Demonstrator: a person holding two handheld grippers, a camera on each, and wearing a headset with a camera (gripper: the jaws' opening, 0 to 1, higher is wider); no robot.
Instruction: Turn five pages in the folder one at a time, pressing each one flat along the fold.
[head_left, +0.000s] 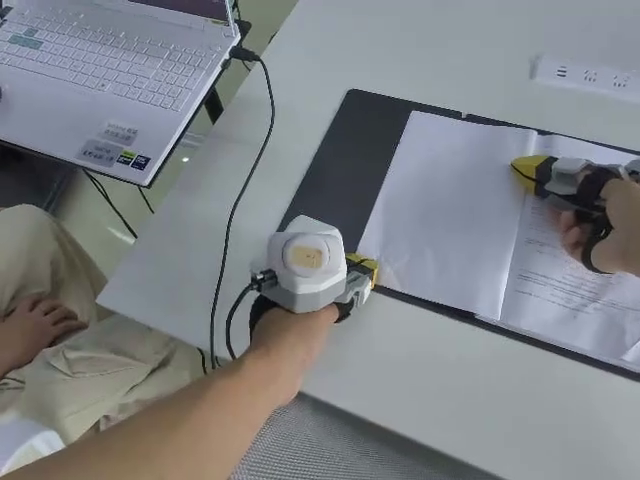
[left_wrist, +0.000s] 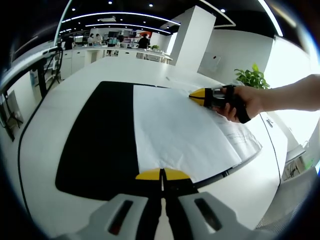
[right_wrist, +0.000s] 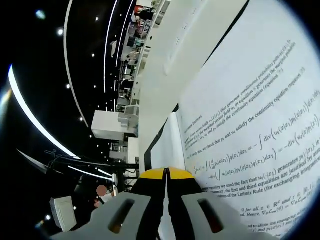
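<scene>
A black folder (head_left: 340, 170) lies open on the white table (head_left: 430, 60). A blank turned page (head_left: 450, 210) covers its left half, and a printed page (head_left: 565, 285) lies to the right. My left gripper (head_left: 365, 270) rests shut at the near corner of the turned page (left_wrist: 175, 130), yellow tips together on the folder (left_wrist: 100, 140). My right gripper (head_left: 520, 168) is shut, its tip pressed on the paper at the fold near the far edge. In the right gripper view the printed page (right_wrist: 250, 125) shows maths text beside my right gripper (right_wrist: 166, 174).
A white laptop (head_left: 100, 70) sits on a stand at the far left, with a black cable (head_left: 250, 150) trailing across the table. A white power strip (head_left: 585, 75) lies at the far right. A person's hand (head_left: 35, 320) rests on a lap below left.
</scene>
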